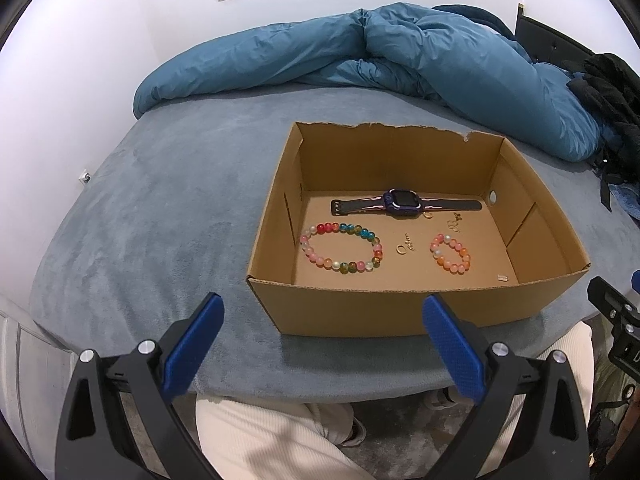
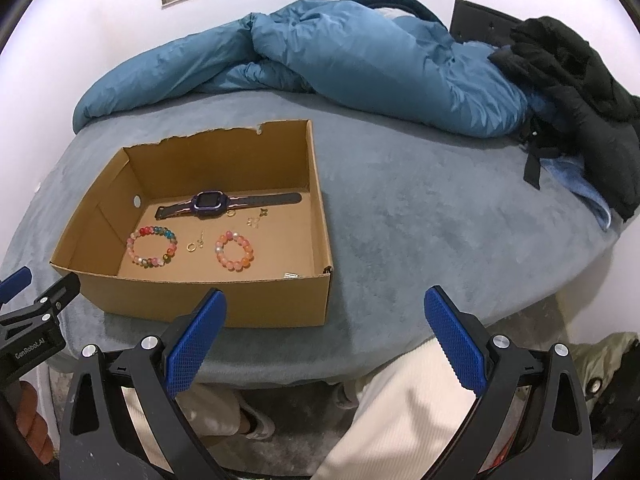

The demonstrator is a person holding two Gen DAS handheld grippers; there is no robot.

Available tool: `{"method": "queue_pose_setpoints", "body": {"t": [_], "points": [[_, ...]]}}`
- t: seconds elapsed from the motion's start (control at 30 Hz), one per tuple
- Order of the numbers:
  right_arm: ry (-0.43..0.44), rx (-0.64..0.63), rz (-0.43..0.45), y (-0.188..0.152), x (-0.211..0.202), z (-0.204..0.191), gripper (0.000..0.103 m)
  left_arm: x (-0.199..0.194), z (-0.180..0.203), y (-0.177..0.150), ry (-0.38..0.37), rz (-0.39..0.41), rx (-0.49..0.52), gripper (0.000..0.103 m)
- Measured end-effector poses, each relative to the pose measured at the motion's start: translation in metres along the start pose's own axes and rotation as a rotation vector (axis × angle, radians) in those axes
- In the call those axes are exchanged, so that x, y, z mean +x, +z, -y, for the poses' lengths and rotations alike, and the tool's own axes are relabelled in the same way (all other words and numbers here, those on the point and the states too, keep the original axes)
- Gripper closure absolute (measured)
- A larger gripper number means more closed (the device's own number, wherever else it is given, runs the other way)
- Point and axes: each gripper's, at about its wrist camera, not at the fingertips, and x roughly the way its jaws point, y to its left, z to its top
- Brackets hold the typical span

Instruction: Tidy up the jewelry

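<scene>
We find the left gripper [image 1: 322, 310] held short of the near edge of the bed [image 1: 160, 208], its blue-padded fingers spread wide with nothing between them. The right gripper [image 2: 325, 304] stands likewise, jaws wide apart and empty, poised over the bed's near edge just right of the cardboard box [image 2: 256, 308]. The box sits open-topped on the grey-blue bed cover, its far wall torn along the top. Inside, we record a purple watch [image 1: 404, 202] lying flat along the far side of the floor, its strap stretched out to both sides. Nearer the front on the left lies a large multicoloured bead bracelet [image 1: 342, 248]; to the right, well apart from it, lies a smaller pink and orange bead bracelet [image 1: 451, 254]. Between the two bracelets we note a small gold ring with a short chain piece [image 1: 404, 246], and further small gold items [image 1: 454, 222] lie just in front of the watch on the right; their exact kind is too small to tell. A tiny pale object [image 1: 502, 278] rests in the near right corner. A rumpled teal duvet [image 2: 360, 60] is heaped at the far side of the bed, with a black garment [image 2: 568, 92] beside it on the right. Light-coloured trousers [image 2: 400, 412] of the person show below both grippers.
</scene>
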Motion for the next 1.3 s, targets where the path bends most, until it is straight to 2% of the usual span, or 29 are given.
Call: {"method": "queue_pose_setpoints", "body": {"t": [0.33,1.3], "points": [[-0.009,0.016,0.035,0.0,-0.004,-0.002,0.008,0.002,-0.004,-0.001,0.004,-0.004,-0.007,0.006],[-0.035,0.03,0.036,0.0,-0.002,0.003,0.008,0.004,-0.022,-0.005,0.034,0.003,-0.042,0.006]]}}
